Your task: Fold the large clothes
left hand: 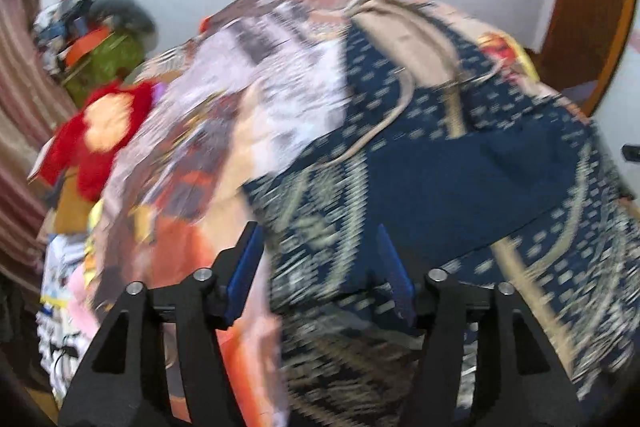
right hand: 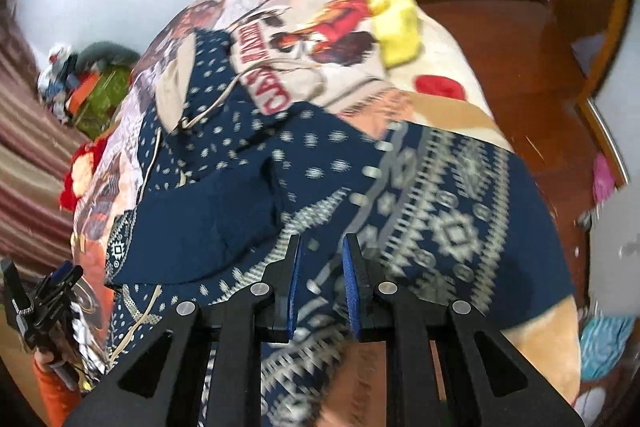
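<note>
A large navy garment with a cream geometric print (left hand: pixel 460 187) lies spread on a bed, with a beige drawstring waist at its far end (left hand: pixel 404 39). It fills the right wrist view too (right hand: pixel 360 187). My left gripper (left hand: pixel 318 247) is open over the garment's near edge, its blue pads apart. My right gripper (right hand: pixel 320 259) hangs just above the patterned hem with a narrow gap between its pads and no cloth in it. The left gripper also shows at the left edge of the right wrist view (right hand: pixel 48 291).
The bed carries a cartoon-print blanket (right hand: pixel 320 23) and a yellow pillow (right hand: pixel 400 23). A red plush (left hand: pixel 100 131) and a pile of clutter (left hand: pixel 96 35) lie at the left. Wooden floor (right hand: pixel 520 39) and a wooden door (left hand: pixel 580 19) are at the right.
</note>
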